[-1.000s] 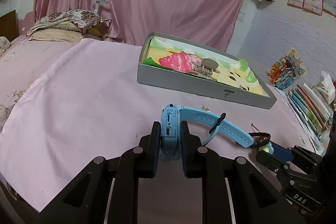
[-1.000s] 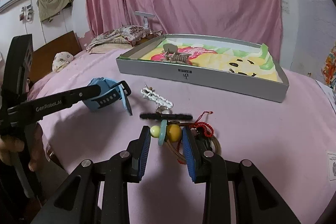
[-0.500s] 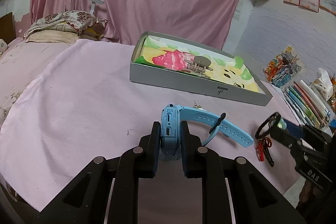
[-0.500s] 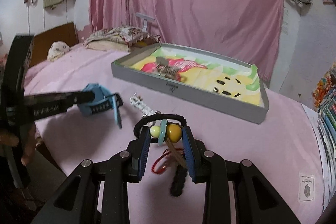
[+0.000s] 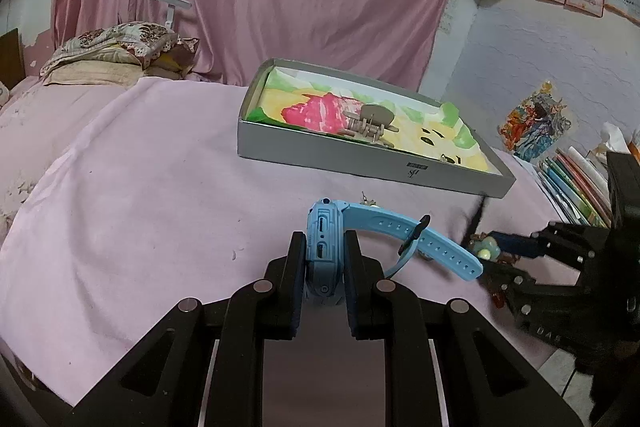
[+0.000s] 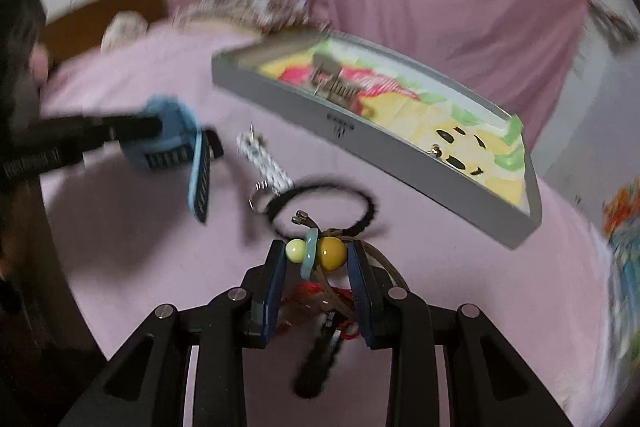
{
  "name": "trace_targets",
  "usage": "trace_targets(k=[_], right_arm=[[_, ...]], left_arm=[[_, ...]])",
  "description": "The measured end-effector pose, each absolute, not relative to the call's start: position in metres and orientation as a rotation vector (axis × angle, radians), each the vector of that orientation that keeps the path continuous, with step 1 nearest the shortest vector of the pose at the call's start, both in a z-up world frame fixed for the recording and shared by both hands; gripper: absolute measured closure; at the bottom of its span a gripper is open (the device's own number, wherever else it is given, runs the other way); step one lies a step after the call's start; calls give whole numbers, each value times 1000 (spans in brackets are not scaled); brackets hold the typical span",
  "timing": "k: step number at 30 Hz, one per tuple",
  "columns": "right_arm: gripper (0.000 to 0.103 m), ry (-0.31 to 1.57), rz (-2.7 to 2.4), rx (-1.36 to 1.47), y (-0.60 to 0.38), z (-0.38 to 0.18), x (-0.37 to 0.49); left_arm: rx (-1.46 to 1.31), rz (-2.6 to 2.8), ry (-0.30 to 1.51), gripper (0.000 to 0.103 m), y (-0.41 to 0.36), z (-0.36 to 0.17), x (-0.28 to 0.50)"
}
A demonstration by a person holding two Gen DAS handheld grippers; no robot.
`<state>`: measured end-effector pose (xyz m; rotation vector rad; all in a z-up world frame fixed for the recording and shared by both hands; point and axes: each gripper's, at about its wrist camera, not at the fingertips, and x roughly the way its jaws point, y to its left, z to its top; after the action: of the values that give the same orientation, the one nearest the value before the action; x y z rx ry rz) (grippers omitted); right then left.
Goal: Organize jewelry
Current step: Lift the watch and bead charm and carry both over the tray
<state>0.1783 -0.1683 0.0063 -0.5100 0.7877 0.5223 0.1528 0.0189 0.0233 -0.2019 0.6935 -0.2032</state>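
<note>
The left tongs (image 5: 324, 259) clamped a light-blue plastic wristwatch (image 5: 325, 247) above the pink-covered bed (image 5: 140, 207). The right tongs (image 6: 316, 259) gripped a yellow-beaded black cord bracelet (image 6: 332, 251); motion blur obscured its dangling cords.

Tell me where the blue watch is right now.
The blue watch is clamped between the left gripper's fingers, in the lower middle of the left wrist view, above the pink bedspread and short of the grey box.
</note>
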Motion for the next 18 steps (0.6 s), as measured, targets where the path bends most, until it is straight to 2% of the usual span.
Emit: trace_targets(k=[8,18], right_arm=[[74,751,499,-429,-196,24,183],[74,561,509,-148,-203,55,177]], left_arm=[[-206,-233,673,89,13,28,156],[-195,-236,567,88,1,54,160]])
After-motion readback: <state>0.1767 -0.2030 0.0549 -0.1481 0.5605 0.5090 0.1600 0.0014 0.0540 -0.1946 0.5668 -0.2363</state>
